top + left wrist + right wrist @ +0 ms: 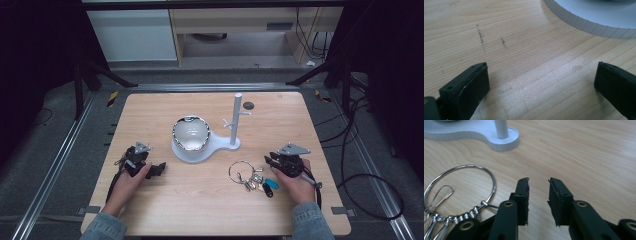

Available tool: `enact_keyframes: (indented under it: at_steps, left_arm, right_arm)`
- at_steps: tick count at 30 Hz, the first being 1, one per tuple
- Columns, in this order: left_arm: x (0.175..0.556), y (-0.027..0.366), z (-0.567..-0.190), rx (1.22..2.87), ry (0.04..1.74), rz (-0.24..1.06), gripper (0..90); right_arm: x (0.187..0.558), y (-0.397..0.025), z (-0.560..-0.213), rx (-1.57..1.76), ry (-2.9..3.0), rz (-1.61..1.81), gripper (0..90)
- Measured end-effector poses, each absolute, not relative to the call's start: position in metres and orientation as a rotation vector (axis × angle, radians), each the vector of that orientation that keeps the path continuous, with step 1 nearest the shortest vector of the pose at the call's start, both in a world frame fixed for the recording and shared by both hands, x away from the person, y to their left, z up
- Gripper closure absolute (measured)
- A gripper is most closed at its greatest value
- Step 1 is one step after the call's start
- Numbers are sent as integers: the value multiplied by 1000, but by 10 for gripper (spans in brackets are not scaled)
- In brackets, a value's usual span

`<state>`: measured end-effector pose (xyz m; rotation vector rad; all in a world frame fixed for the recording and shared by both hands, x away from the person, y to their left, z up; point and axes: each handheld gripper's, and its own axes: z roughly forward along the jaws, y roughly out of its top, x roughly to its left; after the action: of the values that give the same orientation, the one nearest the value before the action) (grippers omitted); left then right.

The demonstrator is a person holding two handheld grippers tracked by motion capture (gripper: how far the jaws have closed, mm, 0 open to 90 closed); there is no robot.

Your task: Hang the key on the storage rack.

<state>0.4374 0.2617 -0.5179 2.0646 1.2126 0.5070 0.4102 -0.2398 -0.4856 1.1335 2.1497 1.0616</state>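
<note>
Just left of my right gripper (pixel 272 161) lies the key ring (pixel 241 171) on the bench (pixel 210 210), its keys trailing toward me. Its fingers (pixel 523 195) stand slightly apart, empty; the left gripper (pixel 156 169) gapes wide, farther off.

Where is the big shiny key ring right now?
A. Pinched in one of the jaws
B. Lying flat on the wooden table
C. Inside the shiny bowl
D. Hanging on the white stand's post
B: the key ring lies flat on the table near the right gripper, whose jaws are apart and empty; it is not on the stand nor in the bowl.
</note>
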Motion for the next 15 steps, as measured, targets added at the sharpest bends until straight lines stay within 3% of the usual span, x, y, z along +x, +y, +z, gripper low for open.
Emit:
enact_keyframes:
  at_steps: [7,15]
  left_arm:
    - [438,262,-518,2066,1211,506,0]
    - [437,262,-518,2065,1211,506,0]
  right_arm:
    - [412,-235,-489,1092,2212,1075,744]
    - [409,-225,-492,1035,2301,1086,650]
